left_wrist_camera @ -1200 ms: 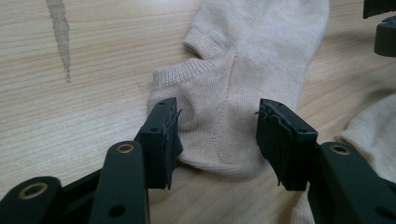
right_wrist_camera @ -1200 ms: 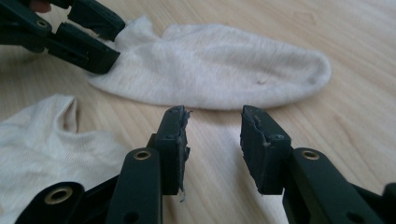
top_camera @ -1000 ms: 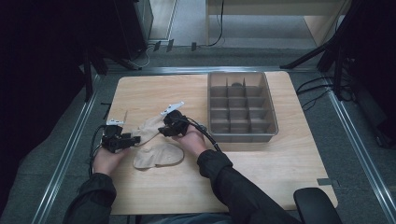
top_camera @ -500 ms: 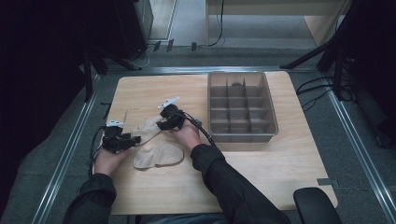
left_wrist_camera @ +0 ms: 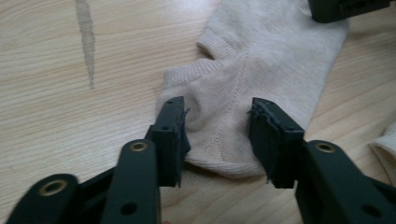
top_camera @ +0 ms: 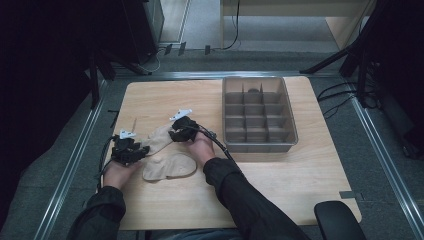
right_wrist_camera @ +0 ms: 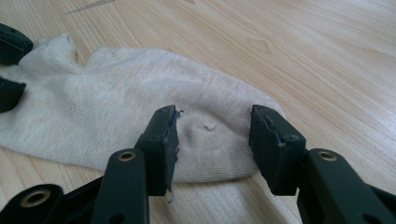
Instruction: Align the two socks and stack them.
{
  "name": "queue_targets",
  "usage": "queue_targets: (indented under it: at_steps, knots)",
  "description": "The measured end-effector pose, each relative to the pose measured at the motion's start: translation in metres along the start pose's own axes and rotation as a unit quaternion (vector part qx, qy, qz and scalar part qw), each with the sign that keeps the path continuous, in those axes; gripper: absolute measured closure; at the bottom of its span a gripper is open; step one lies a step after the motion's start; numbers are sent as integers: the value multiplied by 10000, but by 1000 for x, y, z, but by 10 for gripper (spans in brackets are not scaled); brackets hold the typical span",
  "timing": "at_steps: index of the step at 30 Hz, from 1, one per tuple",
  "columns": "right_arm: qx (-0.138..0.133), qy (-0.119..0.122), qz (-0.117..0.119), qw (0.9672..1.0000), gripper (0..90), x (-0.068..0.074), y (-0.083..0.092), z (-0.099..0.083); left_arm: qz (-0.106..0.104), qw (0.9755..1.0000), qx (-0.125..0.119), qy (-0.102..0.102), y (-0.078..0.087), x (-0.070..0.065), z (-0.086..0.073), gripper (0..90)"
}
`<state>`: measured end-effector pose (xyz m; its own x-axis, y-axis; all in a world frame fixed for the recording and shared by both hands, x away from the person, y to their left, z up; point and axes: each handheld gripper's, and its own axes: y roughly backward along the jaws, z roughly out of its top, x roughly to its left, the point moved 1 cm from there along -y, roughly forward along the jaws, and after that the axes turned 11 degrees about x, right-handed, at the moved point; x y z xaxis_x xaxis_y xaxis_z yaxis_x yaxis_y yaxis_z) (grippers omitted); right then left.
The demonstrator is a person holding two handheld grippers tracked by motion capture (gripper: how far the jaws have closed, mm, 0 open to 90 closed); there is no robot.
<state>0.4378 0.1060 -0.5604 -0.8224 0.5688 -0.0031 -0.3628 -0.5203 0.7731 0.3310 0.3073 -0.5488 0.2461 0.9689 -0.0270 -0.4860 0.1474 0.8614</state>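
Observation:
A beige sock point(top_camera: 159, 137) lies flat on the wooden table point(top_camera: 300, 200) between my two grippers. My left gripper point(left_wrist_camera: 217, 116) straddles its heel end point(left_wrist_camera: 224, 135); the jaws have just been closing, with the fabric between them and the pads not pinching it. My right gripper point(right_wrist_camera: 214, 121) straddles the toe end point(right_wrist_camera: 210, 140); its jaws have also just been closing a little and stand apart around the flat cloth. In the high view the left gripper point(top_camera: 144, 149) points right and the right gripper point(top_camera: 173, 135) points left. A second beige sock point(top_camera: 169, 166) lies nearer the person.
A grey tray point(top_camera: 260, 147) with several compartments stands at the back right of the table. The right gripper's jaw point(left_wrist_camera: 345, 7) shows at the far end of the sock, and the second sock's edge point(left_wrist_camera: 387, 144) lies close by.
The right gripper has shifted slightly over the sock's toe end. The left hand has kept still, and both socks lie as before.

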Motion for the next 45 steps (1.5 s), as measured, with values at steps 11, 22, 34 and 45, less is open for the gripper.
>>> queue_targets:
  at_steps: [11,22,34,45]
  knots:
    - [19,-6,10,10000,696,8,3,-1,-168,9998,53,93,0,4,2,793]
    - [446,-506,519,9964,857,8,13,4,-711,9970,203,247,4,15,7,846]
    - [649,-747,688,9927,860,12,45,7,-997,9949,2,146,33,10,15,849]
    - [489,-766,642,9938,858,25,87,-8,-1211,9924,7,-235,56,-8,11,848]
